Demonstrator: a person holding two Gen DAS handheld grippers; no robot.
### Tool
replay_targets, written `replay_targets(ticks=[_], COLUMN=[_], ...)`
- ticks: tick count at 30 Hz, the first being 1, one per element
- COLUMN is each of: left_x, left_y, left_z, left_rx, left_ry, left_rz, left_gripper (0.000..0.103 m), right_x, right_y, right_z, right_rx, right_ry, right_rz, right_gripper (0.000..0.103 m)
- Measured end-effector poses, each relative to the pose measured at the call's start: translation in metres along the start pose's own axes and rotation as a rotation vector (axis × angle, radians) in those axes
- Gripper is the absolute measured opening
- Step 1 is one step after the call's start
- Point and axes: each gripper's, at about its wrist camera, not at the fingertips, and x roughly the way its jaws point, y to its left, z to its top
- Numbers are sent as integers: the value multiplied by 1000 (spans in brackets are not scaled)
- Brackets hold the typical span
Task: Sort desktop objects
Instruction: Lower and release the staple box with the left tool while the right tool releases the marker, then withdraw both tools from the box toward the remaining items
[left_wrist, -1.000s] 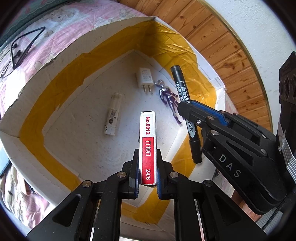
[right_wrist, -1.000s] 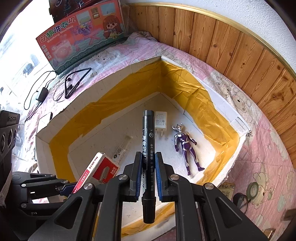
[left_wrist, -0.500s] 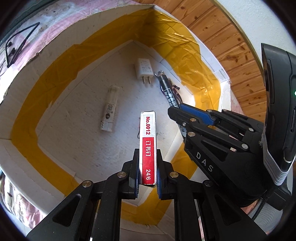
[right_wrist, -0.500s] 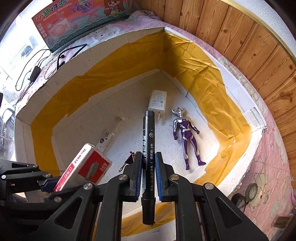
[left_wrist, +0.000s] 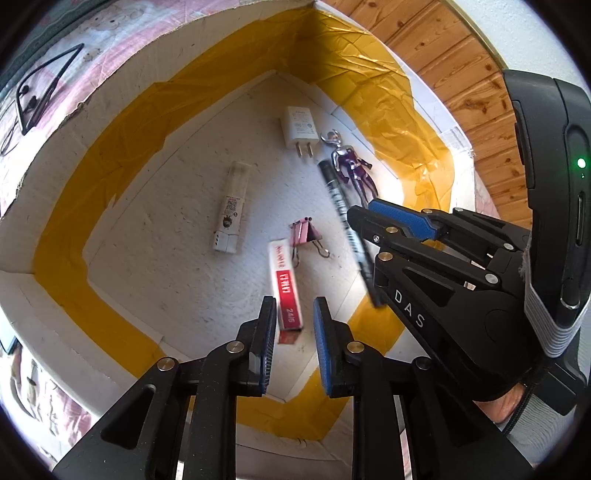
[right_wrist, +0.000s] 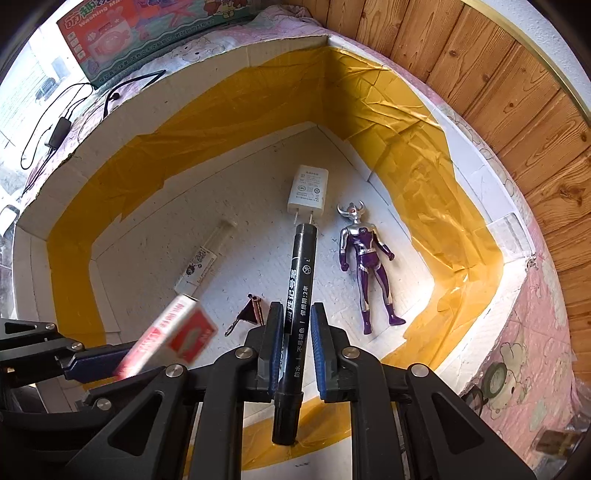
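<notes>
A red and white staple box (left_wrist: 284, 284) shows blurred, dropping free between the fingers of my left gripper (left_wrist: 294, 332). Its jaws are opening and the pads do not touch the box. The same staple box (right_wrist: 173, 336) shows at lower left in the right wrist view. My right gripper (right_wrist: 296, 314) holds a black marker (right_wrist: 299, 280), slightly tilted; its jaws are just opening, with the pads still against the barrel. In the left wrist view the right gripper (left_wrist: 360, 218) and marker (left_wrist: 340, 206) hang at the right. Both grippers point down into a white foam box (left_wrist: 110, 110) lined with yellow tape.
On the foam box floor lie a white charger (right_wrist: 308, 188), a purple figure (right_wrist: 365, 254), a white tube (right_wrist: 207, 258) and a pink binder clip (right_wrist: 251, 314). Outside it are a toy carton (right_wrist: 140, 33), cables (right_wrist: 55, 129) and a wooden wall (right_wrist: 480, 74).
My left jaws have opened and the staple box has slipped out downward. The right gripper has sunk lower into the foam box, and the marker has tilted between its pads.
</notes>
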Motion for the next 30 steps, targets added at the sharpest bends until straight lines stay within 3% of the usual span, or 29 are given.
replay_targets(ticks=[15,30], left_x=[-21,-56], left_y=[-2,-17], left_z=[-4,-21], left_rx=[-7,59], left_ry=[-65,-222], left_rz=[27,112], left_gripper=[33,33], right_x=[-24,-77], right_y=[3,16], right_z=[-8,-36], right_rx=[13,-24], right_ry=[-22,-104], right_rz=[20,-22], right_gripper=[19,30])
